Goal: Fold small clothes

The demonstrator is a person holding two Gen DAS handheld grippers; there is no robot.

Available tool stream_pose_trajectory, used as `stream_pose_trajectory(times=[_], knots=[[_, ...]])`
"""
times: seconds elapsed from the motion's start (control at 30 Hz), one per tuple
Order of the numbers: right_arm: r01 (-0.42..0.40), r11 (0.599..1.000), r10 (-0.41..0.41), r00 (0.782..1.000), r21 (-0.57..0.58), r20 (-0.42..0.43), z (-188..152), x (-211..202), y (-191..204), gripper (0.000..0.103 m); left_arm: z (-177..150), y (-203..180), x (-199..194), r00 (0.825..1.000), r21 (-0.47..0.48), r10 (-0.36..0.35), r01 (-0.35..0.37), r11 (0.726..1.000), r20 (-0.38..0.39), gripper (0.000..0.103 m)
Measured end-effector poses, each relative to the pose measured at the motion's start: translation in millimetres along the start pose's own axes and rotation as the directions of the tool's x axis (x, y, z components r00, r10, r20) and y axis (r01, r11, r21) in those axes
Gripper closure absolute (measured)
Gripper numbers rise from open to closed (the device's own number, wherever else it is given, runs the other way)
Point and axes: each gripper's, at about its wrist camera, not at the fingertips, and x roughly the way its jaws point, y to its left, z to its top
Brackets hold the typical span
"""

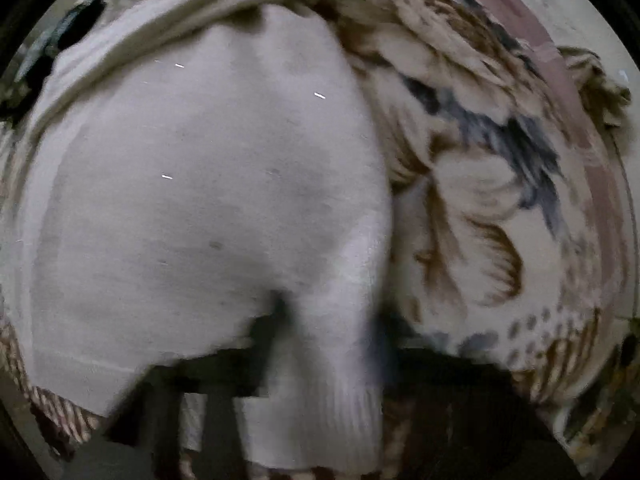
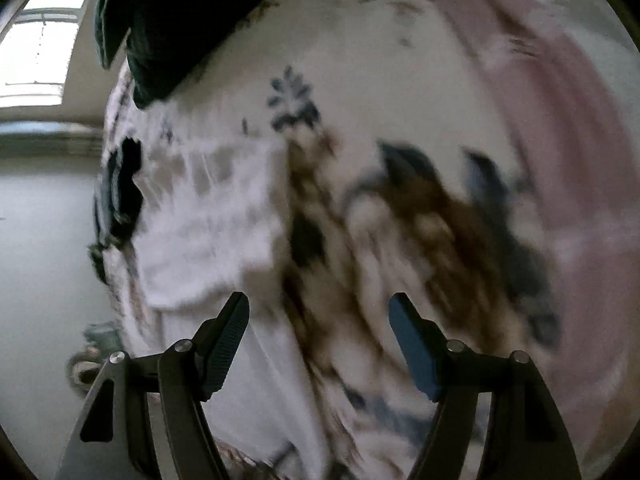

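A white knitted garment [image 1: 200, 200] with a ribbed hem fills most of the left wrist view and lies on a floral bed cover [image 1: 500, 200]. My left gripper [image 1: 320, 360] is shut on the white garment near its ribbed edge; the cloth drapes over the dark fingers and hides them. In the right wrist view my right gripper [image 2: 320, 320] is open and empty above the floral cover [image 2: 400, 240]. A white cloth [image 2: 208, 216] lies just beyond its left finger [image 2: 228, 340].
A dark green garment [image 2: 180, 20] lies at the far edge of the bed. A window [image 2: 40, 40] and pale wall are to the left. The bed edge drops to the floor on the left, where a small green object [image 2: 96, 348] sits.
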Motion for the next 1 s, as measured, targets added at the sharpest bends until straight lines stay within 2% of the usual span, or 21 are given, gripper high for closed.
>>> stream_pose_trajectory(times=[0.03,0.17,0.27,0.3,0.33,0.37,0.53,0.67,0.83,1.0], knots=[[-0.022,1.000,0.022,1.000,0.008,0.004,13,7,1,0.029,0,3,-1,1.000,-0.009,-0.005,0.005,1.000,0.011,0.090],[-0.090,0.994,0.091,0.996,0.054,-0.023,62,48,-1,0.030,0,11,-5,0.999,-0.042,-0.013,0.015,0.999,0.037,0.094],[-0.106,0.992,0.112,0.990,0.069,-0.088,82,85,0,0.042,-2,20,-15,0.998,-0.065,-0.027,0.031,0.997,0.058,0.095],[-0.121,0.989,0.130,0.985,0.079,-0.112,85,94,2,0.060,-2,22,-21,0.997,-0.073,-0.031,0.035,0.997,0.067,0.095],[-0.119,0.990,0.127,0.985,0.075,-0.116,84,98,5,0.089,-2,24,-26,0.996,-0.078,-0.035,0.041,0.996,0.076,0.095],[-0.101,0.993,0.106,0.990,0.062,-0.097,84,95,11,0.093,-2,28,-34,0.995,-0.084,-0.044,0.051,0.995,0.088,0.095],[-0.052,0.999,0.052,0.997,0.000,-0.061,78,67,49,0.095,2,57,-77,0.986,-0.137,-0.082,0.102,0.985,0.145,0.096],[0.059,0.994,-0.064,0.996,-0.088,-0.059,74,47,105,0.095,-1,95,-116,0.973,-0.212,-0.098,0.142,0.967,0.208,0.096],[0.107,0.973,-0.117,0.992,-0.203,-0.040,64,41,192,0.095,-19,160,-137,0.960,-0.342,-0.095,0.185,0.921,0.262,0.096],[0.111,0.964,-0.123,0.992,-0.242,-0.033,50,74,275,0.095,-39,232,-134,0.954,-0.457,-0.083,0.213,0.864,0.289,0.097]])
